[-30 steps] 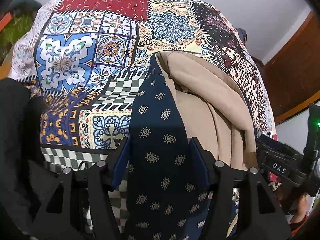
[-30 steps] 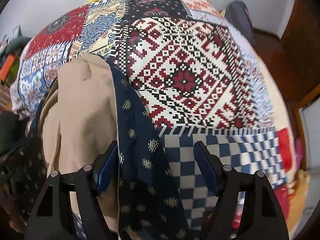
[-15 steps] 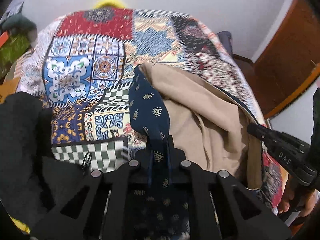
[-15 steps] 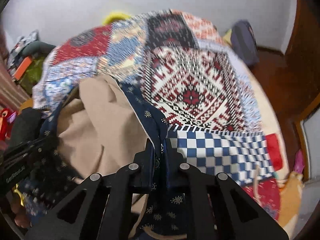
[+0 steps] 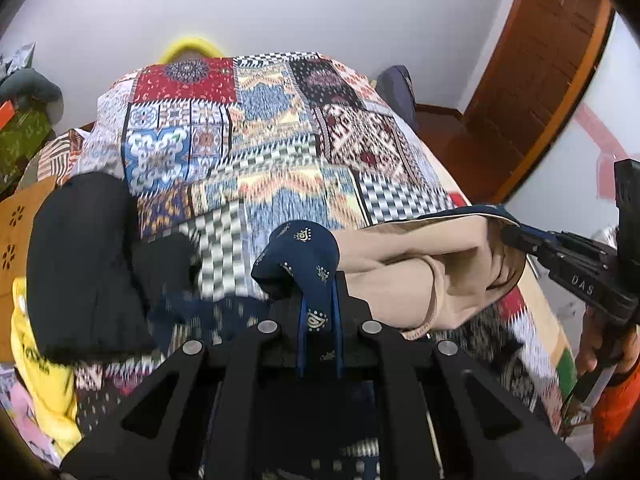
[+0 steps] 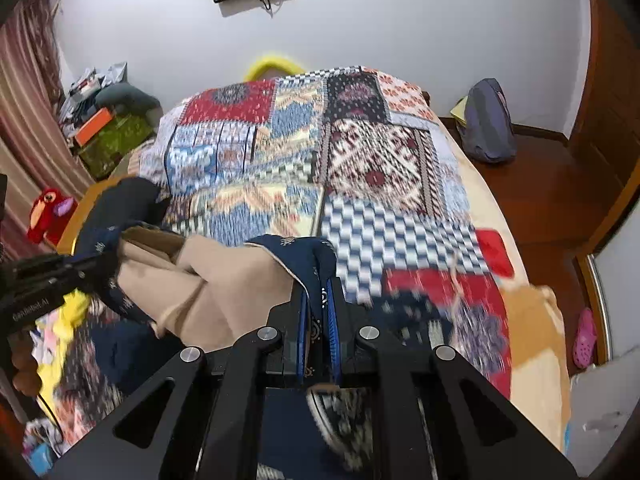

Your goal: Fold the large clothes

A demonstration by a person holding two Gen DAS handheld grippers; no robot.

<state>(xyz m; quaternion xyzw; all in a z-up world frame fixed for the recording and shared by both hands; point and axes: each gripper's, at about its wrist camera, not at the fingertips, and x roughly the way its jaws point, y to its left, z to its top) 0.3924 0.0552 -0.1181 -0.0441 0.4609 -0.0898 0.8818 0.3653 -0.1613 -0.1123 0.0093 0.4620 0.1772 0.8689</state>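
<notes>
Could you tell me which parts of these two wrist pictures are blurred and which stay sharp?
Left wrist view: the patchwork bedspread is motion-smeared, the left gripper crisp. Right wrist view: the bedspread streaks likewise, the right gripper sharp; both bend at the edges.

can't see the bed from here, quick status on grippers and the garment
Left gripper shut on navy garment, right gripper shut on its other edge. Garment lifted off patchwork bedspread, tan lining sagging between. Black clothes pile beside.
</notes>
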